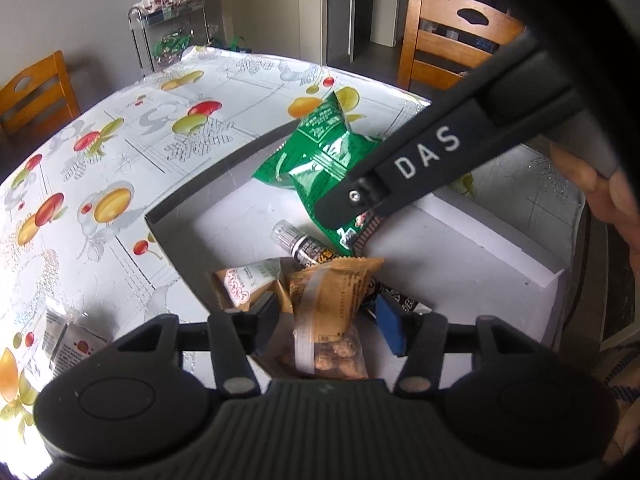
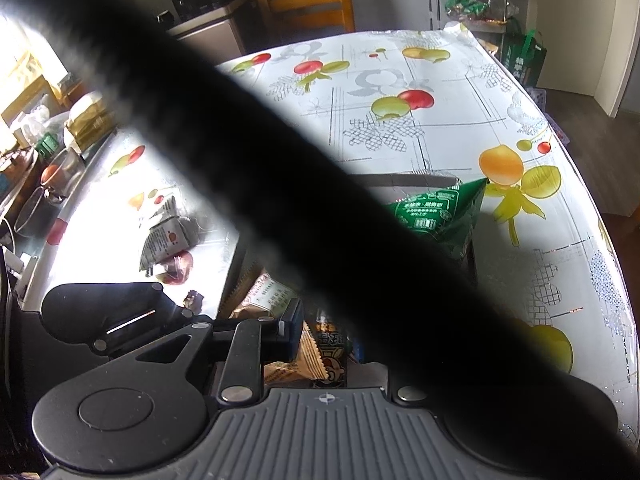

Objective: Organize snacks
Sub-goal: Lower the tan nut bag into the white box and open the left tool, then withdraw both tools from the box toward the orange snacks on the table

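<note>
A shallow box (image 1: 480,232), dark outside and white inside, sits on the fruit-print table. It holds a green packet (image 1: 320,160), a dark tube-shaped snack (image 1: 308,246) and a tan packet with a white label (image 1: 248,284). My left gripper (image 1: 326,322) is open over the box's near end, and a tan nut packet (image 1: 332,300) lies between its fingers with gaps on both sides. A black bar marked DAS (image 1: 424,156) reaches in from the right, held by a hand (image 1: 600,188). Of my right gripper (image 2: 326,332) only the left finger (image 2: 294,320) shows, beside tan packets (image 2: 312,354); a blurred black bar hides the rest.
A grey packet (image 2: 168,236) and a small dark sweet (image 2: 194,300) lie on the table left of the box. Wooden chairs (image 1: 40,92) (image 1: 452,48) stand at the far sides. A wire rack with bags (image 1: 168,28) stands behind. A cluttered counter (image 2: 48,140) runs along the left.
</note>
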`<state>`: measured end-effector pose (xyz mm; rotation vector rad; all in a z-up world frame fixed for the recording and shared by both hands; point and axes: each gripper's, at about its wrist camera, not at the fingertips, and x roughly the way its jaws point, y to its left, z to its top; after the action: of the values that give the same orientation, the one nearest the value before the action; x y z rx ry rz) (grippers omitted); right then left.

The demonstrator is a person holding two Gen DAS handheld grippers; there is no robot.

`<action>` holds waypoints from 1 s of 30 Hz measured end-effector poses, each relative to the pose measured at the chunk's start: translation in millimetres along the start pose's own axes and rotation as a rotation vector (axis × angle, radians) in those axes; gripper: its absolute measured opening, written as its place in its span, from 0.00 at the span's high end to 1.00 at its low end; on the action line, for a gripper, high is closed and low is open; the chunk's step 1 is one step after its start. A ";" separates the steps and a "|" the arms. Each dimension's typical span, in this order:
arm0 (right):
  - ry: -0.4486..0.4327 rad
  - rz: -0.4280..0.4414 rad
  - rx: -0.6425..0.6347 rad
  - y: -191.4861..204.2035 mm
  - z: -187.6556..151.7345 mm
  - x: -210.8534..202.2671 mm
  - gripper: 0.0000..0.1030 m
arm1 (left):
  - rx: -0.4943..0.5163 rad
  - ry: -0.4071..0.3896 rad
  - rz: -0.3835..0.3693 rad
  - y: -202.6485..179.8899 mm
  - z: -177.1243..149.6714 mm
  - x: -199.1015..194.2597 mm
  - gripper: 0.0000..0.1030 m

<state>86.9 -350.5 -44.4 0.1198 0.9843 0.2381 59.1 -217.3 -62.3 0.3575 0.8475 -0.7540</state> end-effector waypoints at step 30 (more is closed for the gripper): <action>-0.006 0.115 -0.176 94.8 21.9 20.8 0.56 | -0.253 -0.022 0.226 84.2 -58.0 -70.6 0.48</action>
<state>102.5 -253.3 -29.5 0.0158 0.9468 0.4281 58.3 -94.5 -43.8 0.2137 0.8540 -0.4339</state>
